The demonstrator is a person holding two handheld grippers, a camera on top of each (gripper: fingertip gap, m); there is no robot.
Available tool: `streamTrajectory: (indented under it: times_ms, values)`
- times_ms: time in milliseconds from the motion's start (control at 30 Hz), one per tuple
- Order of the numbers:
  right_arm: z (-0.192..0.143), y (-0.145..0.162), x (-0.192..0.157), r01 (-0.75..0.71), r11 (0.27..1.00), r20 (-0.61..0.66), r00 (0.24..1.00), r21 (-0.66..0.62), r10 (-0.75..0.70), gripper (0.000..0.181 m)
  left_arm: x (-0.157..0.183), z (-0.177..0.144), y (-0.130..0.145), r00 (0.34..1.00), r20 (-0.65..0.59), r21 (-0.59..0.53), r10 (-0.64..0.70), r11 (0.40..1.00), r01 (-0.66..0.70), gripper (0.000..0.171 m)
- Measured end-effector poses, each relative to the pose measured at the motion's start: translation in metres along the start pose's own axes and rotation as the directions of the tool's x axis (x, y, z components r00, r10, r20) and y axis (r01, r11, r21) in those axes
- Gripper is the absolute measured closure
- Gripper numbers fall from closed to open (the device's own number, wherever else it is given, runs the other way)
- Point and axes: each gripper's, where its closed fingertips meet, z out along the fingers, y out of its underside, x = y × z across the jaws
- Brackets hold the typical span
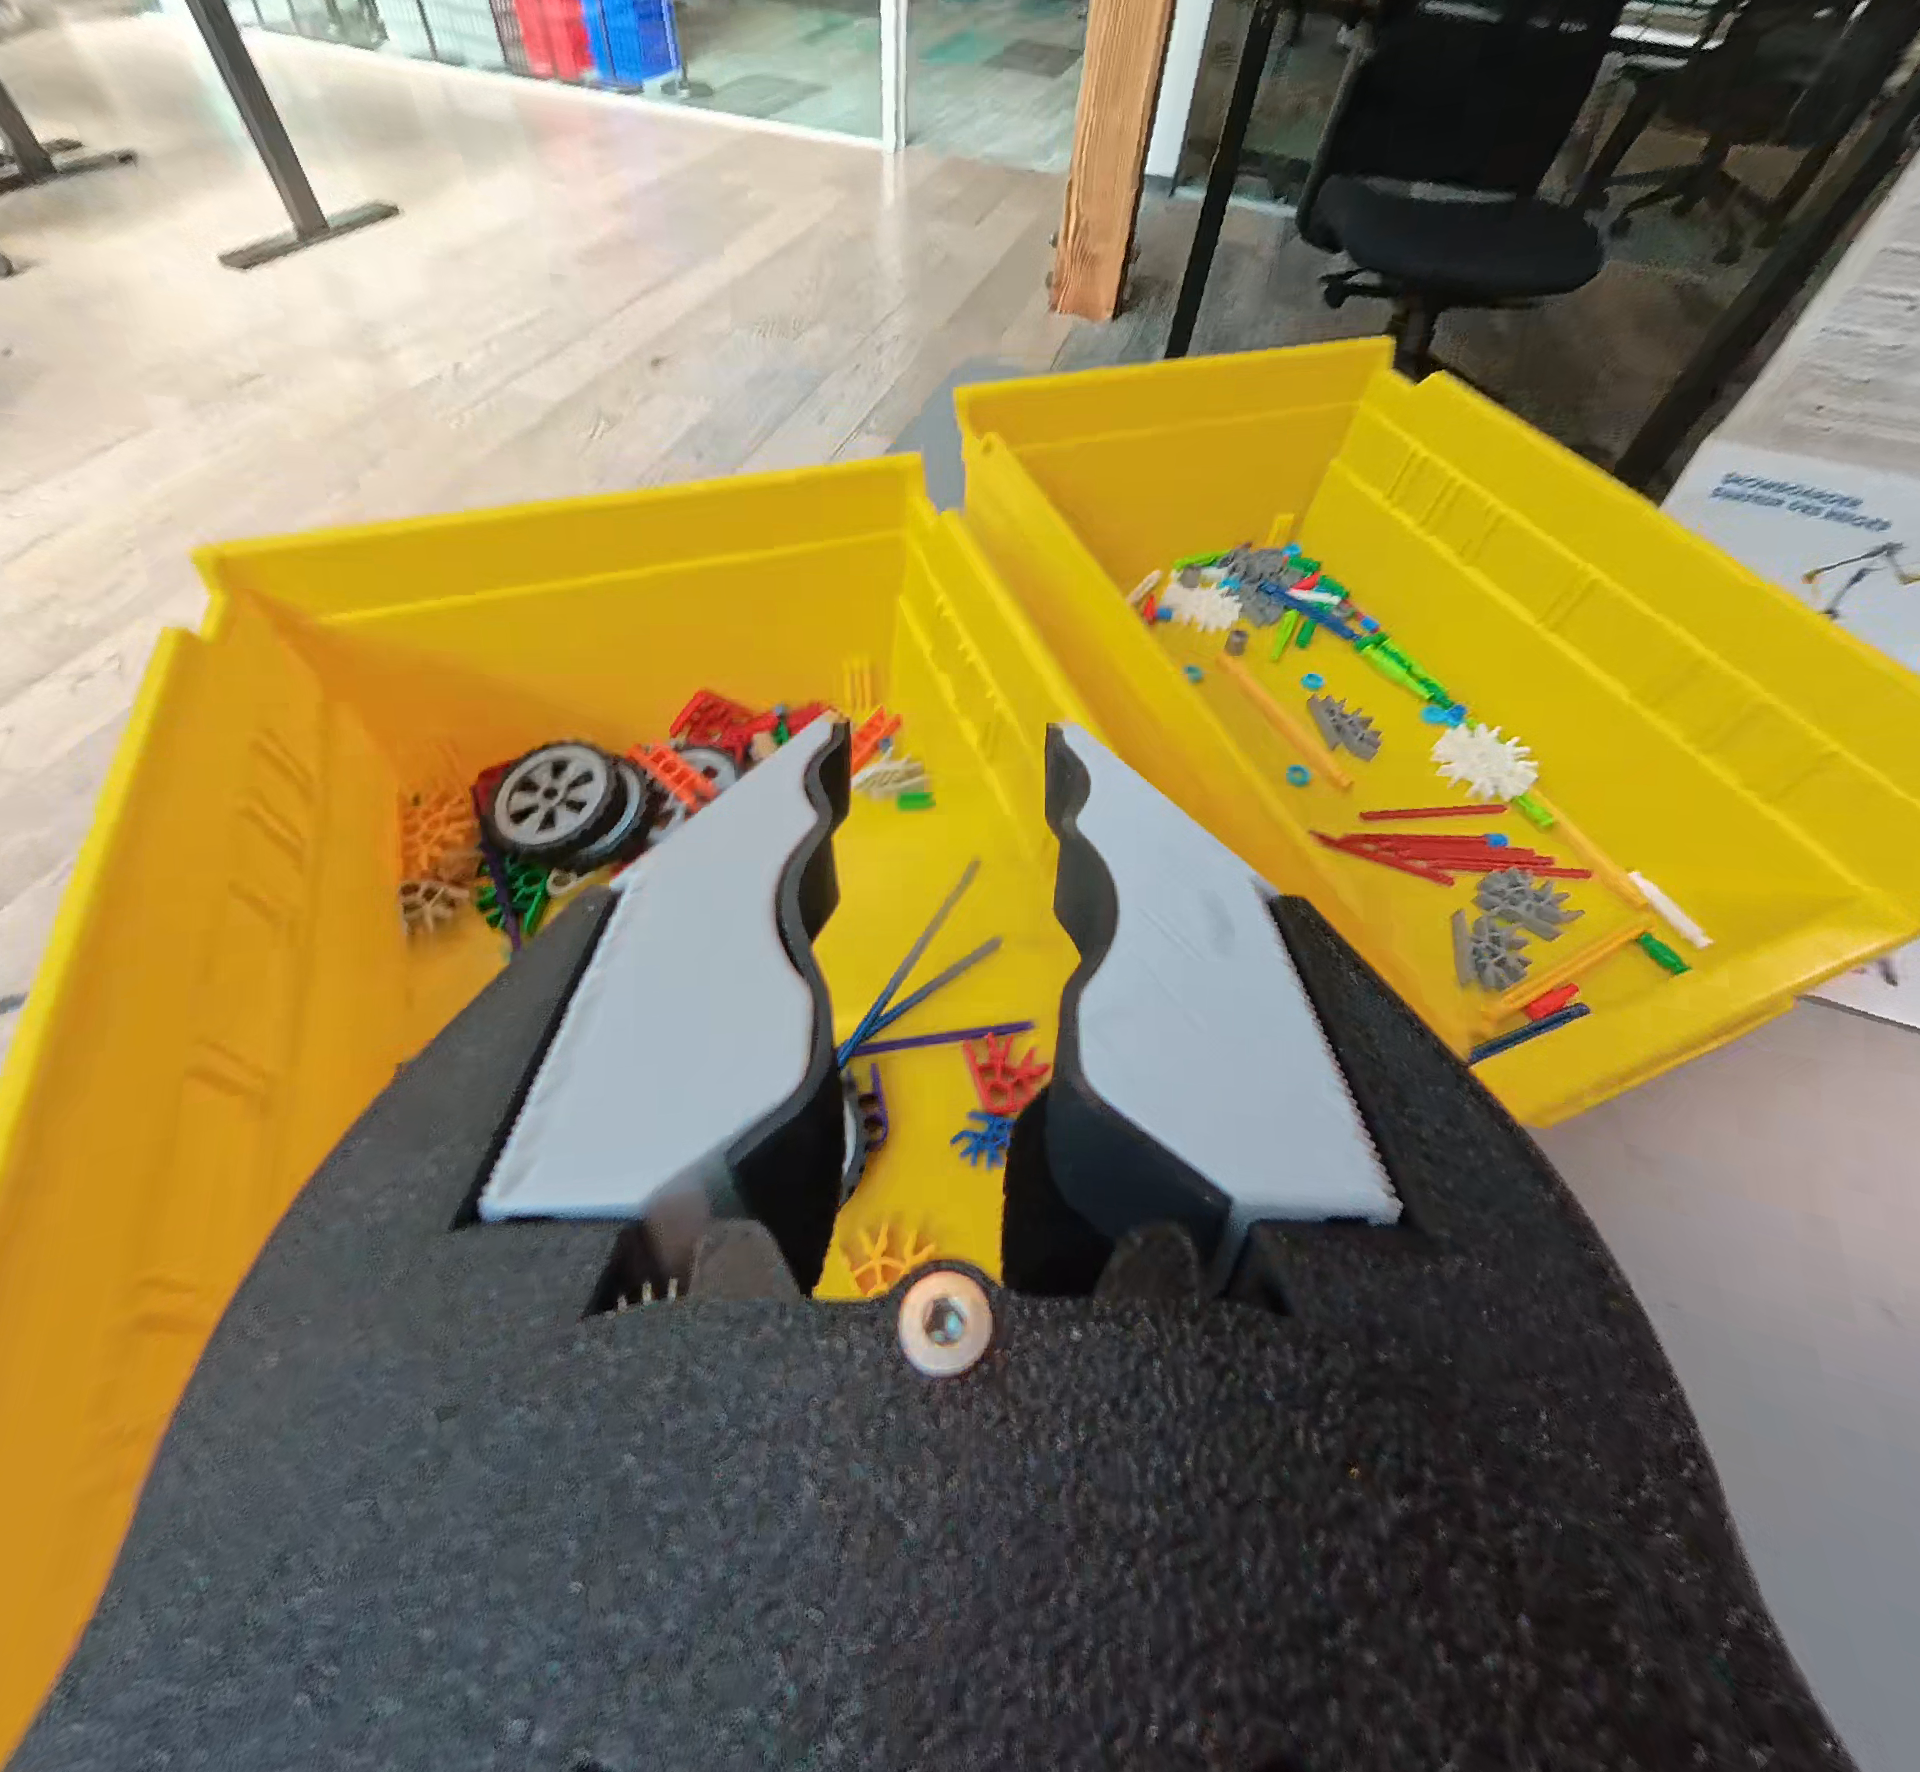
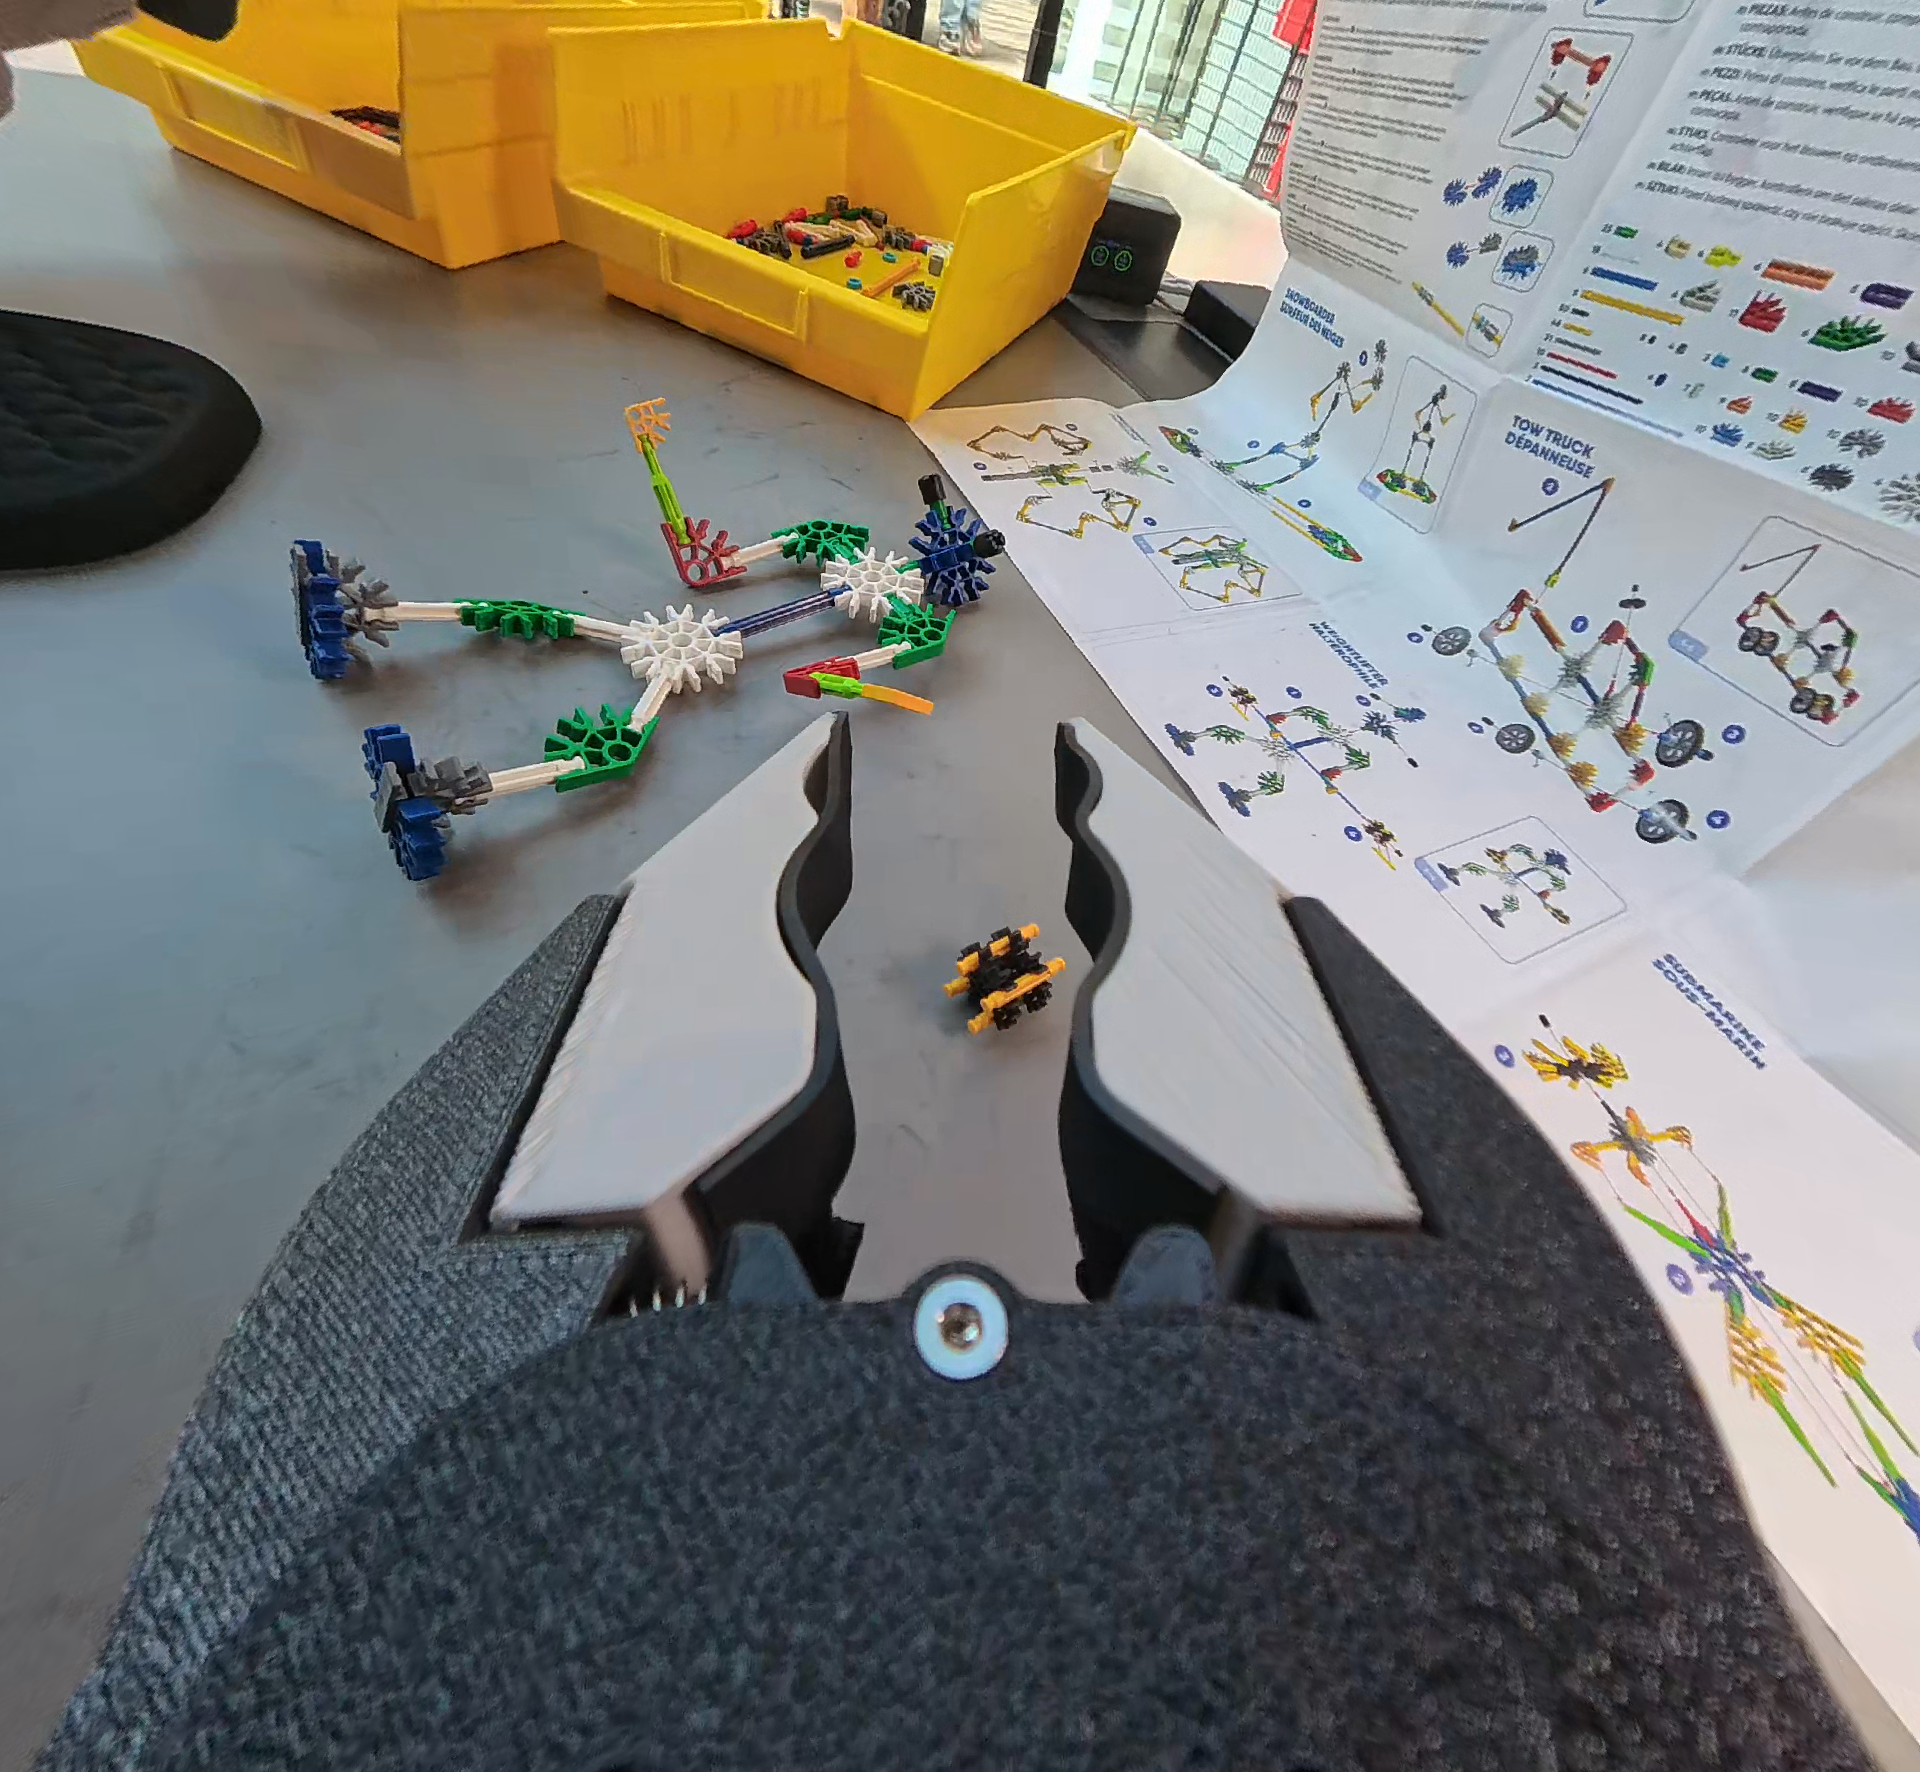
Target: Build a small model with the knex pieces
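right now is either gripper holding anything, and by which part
Nothing is held. The left gripper is open above the yellow plastic bin of building pieces. The right gripper is open over the grey table, the small black-and-yellow piece loose between its fingers.

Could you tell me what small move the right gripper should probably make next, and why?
Probably lower and close: the right gripper is open, and the small black-and-yellow piece lies loose on the grey table between its fingers, untouched.

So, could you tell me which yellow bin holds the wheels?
The left bin, under the left gripper; its wheels lie at the back. The right bin holds only rods and connectors.
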Motion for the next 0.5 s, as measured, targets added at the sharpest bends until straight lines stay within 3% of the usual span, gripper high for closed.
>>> streamTrajectory:
  times_ms: [100, 200, 367, 433, 500]
  values:
    - [0.001, 0.001, 0.001, -0.021, 1.000, 0.006, 1.000, 0.003, 0.021, 0.145, 0.063, -0.012, -0.032, 0.981, -0.163, 0.108, 0.108, 0.990, -0.091, 0.134]
    - [0.001, 0.004, 0.003, -0.029, 1.000, 0.002, 1.000, 0.002, 0.029, 0.146, 0.162, -0.030, -0.029, 0.857, -0.447, 0.144, 0.258, 0.966, -0.216, 0.135]
    - [0.001, 0.008, 0.009, -0.041, 0.999, -0.013, 0.999, 0.000, 0.041, 0.147, 0.311, -0.059, 0.047, 0.512, -0.740, 0.212, 0.436, 0.873, -0.439, 0.133]
    - [-0.001, 0.011, 0.013, -0.034, 0.999, -0.026, 0.999, -0.007, 0.033, 0.147, 0.352, -0.066, 0.091, 0.372, -0.812, 0.220, 0.449, 0.826, -0.518, 0.133]
    - [-0.002, 0.012, 0.015, -0.034, 0.999, -0.034, 0.999, -0.011, 0.033, 0.147, 0.374, -0.068, 0.122, 0.280, -0.836, 0.238, 0.472, 0.772, -0.590, 0.132]
